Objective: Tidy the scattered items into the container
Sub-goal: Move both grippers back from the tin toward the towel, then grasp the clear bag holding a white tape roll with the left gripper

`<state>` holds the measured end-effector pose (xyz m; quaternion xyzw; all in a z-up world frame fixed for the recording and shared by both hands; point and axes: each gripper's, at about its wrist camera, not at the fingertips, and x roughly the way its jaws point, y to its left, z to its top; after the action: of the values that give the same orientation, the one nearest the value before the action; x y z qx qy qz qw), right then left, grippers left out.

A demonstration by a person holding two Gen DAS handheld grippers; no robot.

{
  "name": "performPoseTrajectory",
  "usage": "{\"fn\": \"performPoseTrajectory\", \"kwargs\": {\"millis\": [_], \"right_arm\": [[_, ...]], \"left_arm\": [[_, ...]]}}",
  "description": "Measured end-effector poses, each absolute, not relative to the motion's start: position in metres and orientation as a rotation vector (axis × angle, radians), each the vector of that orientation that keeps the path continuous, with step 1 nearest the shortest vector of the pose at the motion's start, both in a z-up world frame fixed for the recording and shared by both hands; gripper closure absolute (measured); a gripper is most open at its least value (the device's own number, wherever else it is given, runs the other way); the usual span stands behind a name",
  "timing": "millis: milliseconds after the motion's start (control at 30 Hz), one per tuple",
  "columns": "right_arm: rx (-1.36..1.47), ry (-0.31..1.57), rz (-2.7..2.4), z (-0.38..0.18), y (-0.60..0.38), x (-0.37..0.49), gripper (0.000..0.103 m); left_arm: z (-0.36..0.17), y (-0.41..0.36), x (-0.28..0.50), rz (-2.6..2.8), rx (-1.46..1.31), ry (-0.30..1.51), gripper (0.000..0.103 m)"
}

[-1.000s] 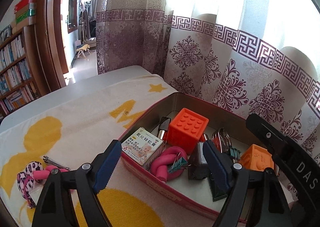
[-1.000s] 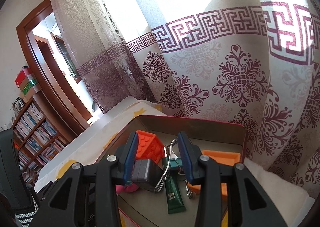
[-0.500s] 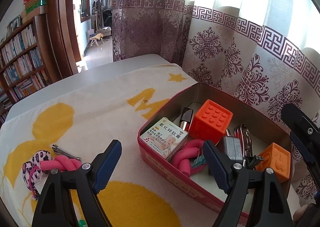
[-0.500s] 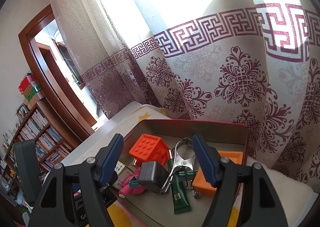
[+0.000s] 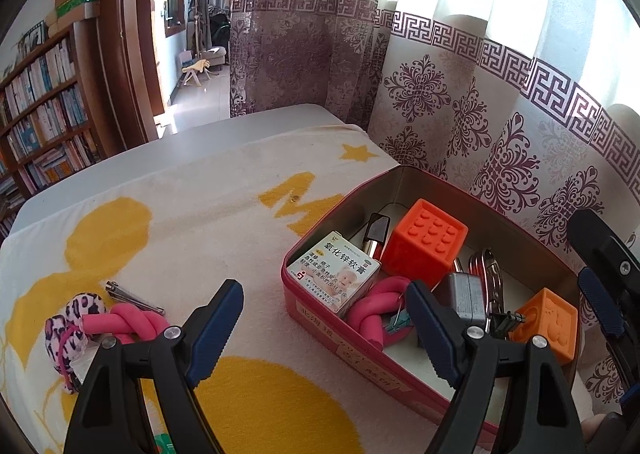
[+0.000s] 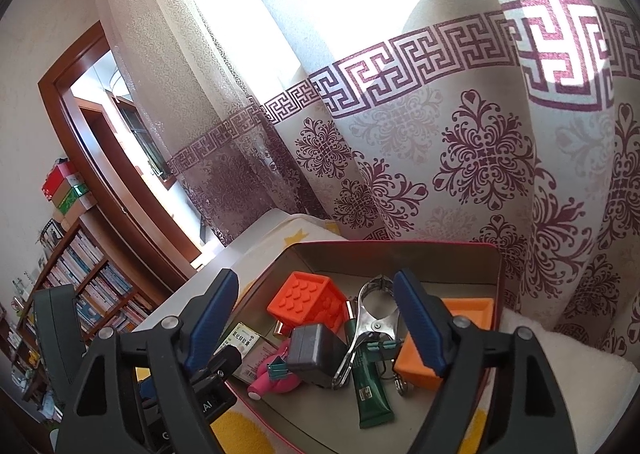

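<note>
A pink tin box [image 5: 344,338] stands at the table's right end, by the curtain. It holds a red-orange studded cube [image 5: 424,244], an orange cube [image 5: 546,324], a medicine carton [image 5: 334,268], a pink foam twist [image 5: 372,310], a grey adapter [image 6: 316,348], a metal clamp [image 6: 370,320] and a green tube [image 6: 370,394]. On the cloth at the left lie a second pink foam twist [image 5: 128,324], a leopard-print hair tie [image 5: 70,328] and a nail clipper [image 5: 134,298]. My left gripper [image 5: 324,328] is open and empty, above the box's near left wall. My right gripper [image 6: 312,328] is open and empty above the box.
A white cloth with yellow shapes [image 5: 180,222] covers the table; bare grey table [image 5: 192,134] lies beyond it. A patterned curtain [image 5: 500,142] hangs right behind the box. A bookshelf [image 5: 40,110] and a doorway stand far left. The right gripper's fingers [image 5: 600,302] show at the left view's right edge.
My right gripper opened and let the grey adapter drop into the box, then rose a little. My left gripper drew back to the left, bringing the loose items on the cloth more into view.
</note>
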<state>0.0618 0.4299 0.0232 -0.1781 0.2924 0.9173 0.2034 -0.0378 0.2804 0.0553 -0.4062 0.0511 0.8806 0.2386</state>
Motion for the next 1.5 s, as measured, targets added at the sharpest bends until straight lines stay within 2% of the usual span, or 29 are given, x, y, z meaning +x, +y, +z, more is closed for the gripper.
{"fn": "performPoseTrajectory", "kwargs": {"millis": [400,733,1033,1500], "right_arm": [[-0.517,0.786,2.575,0.02,0.425,0.058,0.02],[-0.528,0.774,2.604,0.021,0.419,0.056,0.02],[-0.544,0.658,2.768,0.026,0.385,0.05,0.019],[-0.737,0.528,2.986,0.012,0.334,0.033,0.019]], "left_arm": [[0.062,0.267,-0.038,2.431,-1.11,0.12,0.018],[0.065,0.223,-0.032,2.518,-1.126,0.086,0.018],[0.062,0.173,-0.022,2.583,-1.145,0.121,0.018],[0.037,0.062,-0.033,2.716,-1.3,-0.188,0.018]]}}
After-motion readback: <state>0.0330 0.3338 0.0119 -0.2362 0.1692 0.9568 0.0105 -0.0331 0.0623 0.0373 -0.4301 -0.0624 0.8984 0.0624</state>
